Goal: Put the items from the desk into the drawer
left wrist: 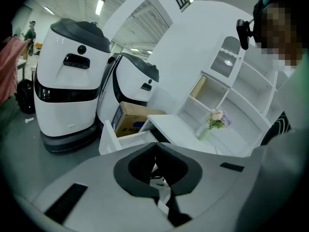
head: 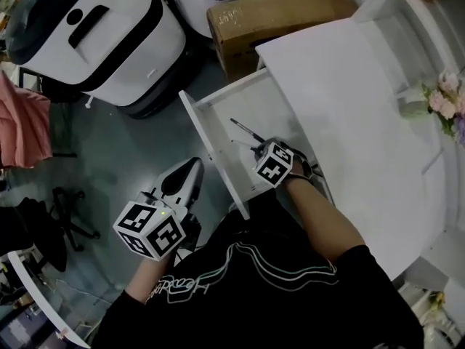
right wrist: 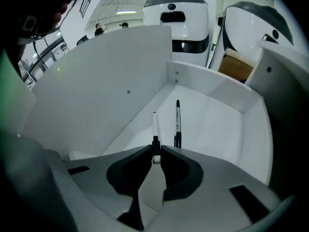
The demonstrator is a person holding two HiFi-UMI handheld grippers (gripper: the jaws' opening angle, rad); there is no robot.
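Observation:
The white drawer [head: 216,153] stands pulled out from the white desk [head: 341,115]. A black marker [right wrist: 177,122] lies on the drawer floor [right wrist: 217,129]; it also shows in the head view as the marker [head: 248,131]. My right gripper [right wrist: 155,149] points down into the drawer and is shut on a white pen with a black band [right wrist: 155,127], whose tip hangs just above the floor beside the marker. In the head view the right gripper [head: 253,151] sits over the drawer's near end. My left gripper [head: 194,165] is shut and empty, left of the drawer above the grey floor; the left gripper [left wrist: 155,146] faces the drawer [left wrist: 108,138].
Two large white machines with black trim [head: 94,35] stand on the floor beyond the drawer. A cardboard box [head: 272,17] sits behind the desk. A small vase of flowers [head: 443,100] stands on the desk by white shelves [left wrist: 231,81]. A black chair base [head: 62,217] is at left.

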